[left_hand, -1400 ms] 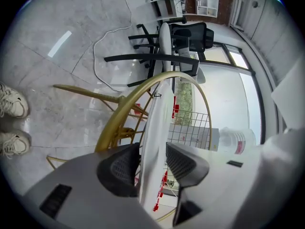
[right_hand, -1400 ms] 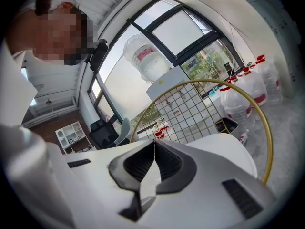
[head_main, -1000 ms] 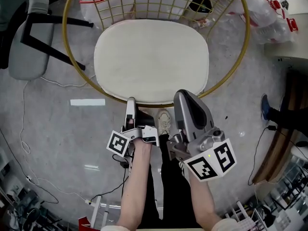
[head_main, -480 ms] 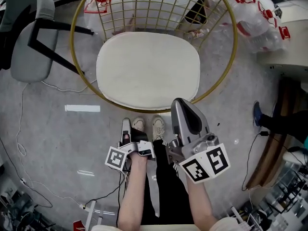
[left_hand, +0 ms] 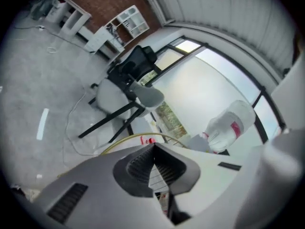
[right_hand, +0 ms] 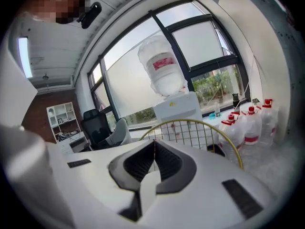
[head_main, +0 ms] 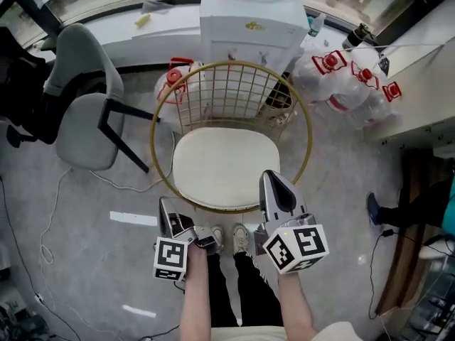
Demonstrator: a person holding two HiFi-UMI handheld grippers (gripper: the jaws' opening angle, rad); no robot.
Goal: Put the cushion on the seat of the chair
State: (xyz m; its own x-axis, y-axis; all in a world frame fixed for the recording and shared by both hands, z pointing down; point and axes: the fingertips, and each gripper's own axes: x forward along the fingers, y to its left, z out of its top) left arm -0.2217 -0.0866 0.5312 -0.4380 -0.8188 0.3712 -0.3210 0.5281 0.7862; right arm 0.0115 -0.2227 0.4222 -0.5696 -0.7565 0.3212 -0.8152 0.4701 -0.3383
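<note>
The white cushion (head_main: 226, 166) lies flat on the seat of the gold wire chair (head_main: 162, 123), seen from above in the head view. My left gripper (head_main: 166, 209) hangs in front of the seat's near left edge, shut with nothing in it; its ribbed pads (left_hand: 143, 165) meet at the tip. My right gripper (head_main: 271, 182) is raised over the cushion's near right edge, also shut and empty, its pads (right_hand: 166, 162) closed together. The chair's gold rim (right_hand: 205, 124) shows beyond the right jaws. Neither gripper touches the cushion.
A grey office chair (head_main: 84, 112) stands left of the gold chair. Behind it are a white water dispenser (head_main: 250, 21) and several clear water bottles (head_main: 348, 80). Cables (head_main: 50, 212) trail on the grey floor. My shoes (head_main: 231, 237) stand just before the seat.
Both grippers have lifted and drawn back from the cushion's front edge. The head view now takes in the whole chair, which looks smaller and farther.
</note>
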